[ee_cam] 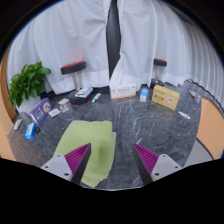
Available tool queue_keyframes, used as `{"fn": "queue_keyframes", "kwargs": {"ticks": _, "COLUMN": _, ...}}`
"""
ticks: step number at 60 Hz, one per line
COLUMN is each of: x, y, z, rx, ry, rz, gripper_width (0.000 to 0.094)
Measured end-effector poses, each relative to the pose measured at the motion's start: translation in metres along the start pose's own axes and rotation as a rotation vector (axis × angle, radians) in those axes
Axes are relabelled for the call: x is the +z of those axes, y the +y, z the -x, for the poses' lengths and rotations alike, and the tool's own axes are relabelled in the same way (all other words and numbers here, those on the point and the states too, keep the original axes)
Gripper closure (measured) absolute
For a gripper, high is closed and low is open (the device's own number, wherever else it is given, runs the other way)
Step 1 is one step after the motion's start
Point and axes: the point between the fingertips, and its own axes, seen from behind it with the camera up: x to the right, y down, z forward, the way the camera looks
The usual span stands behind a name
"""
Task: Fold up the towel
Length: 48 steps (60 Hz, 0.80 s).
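A light green towel point(88, 148) lies flat on the dark marbled table point(135, 120), stretching from the table's middle back toward my left finger. My gripper point(112, 160) hovers above the table's near part, open and empty, with the pink pads wide apart. The left fingertip point(78, 157) sits over the towel's near edge; the right fingertip point(147, 158) is over bare table. Nothing stands between the fingers but the towel's right edge and the tabletop.
A potted plant point(28, 82) stands at the far left. Small boxes and items point(42, 110) lie along the left side. A box point(124, 92), a yellow box point(165, 97) and small bottles line the far edge. White curtains hang behind.
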Motion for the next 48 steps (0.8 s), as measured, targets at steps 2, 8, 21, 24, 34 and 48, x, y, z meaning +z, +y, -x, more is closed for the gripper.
{"fn": "queue_keyframes", "kwargs": {"ticks": 2, "x": -0.011, "y": -0.005, "z": 0.006, "rx": -0.005, "ry": -0.009, "rz": -0.009, "gripper_width": 0.0089}}
{"fn": "queue_keyframes", "kwargs": {"ticks": 8, "x": -0.056, "y": -0.018, "z": 0.026, "rx": -0.044, "ry": -0.022, "rz": -0.057, "gripper_width": 0.0085}}
{"fn": "queue_keyframes", "kwargs": {"ticks": 21, "x": -0.179, "y": -0.029, "z": 0.072, "rx": -0.095, "ry": 0.002, "rz": -0.159, "gripper_width": 0.0086}}
{"fn": "queue_keyframes", "kwargs": {"ticks": 24, "x": -0.208, "y": -0.023, "z": 0.081, "rx": -0.101, "ry": 0.012, "rz": -0.176, "gripper_width": 0.0088}}
{"fn": "queue_keyframes", "kwargs": {"ticks": 34, "x": -0.288, "y": 0.010, "z": 0.108, "rx": -0.121, "ry": 0.045, "rz": -0.195, "gripper_width": 0.0086}}
{"fn": "queue_keyframes", "kwargs": {"ticks": 48, "x": -0.353, "y": 0.041, "z": 0.133, "rx": -0.126, "ry": 0.058, "rz": -0.207, "gripper_width": 0.0084}}
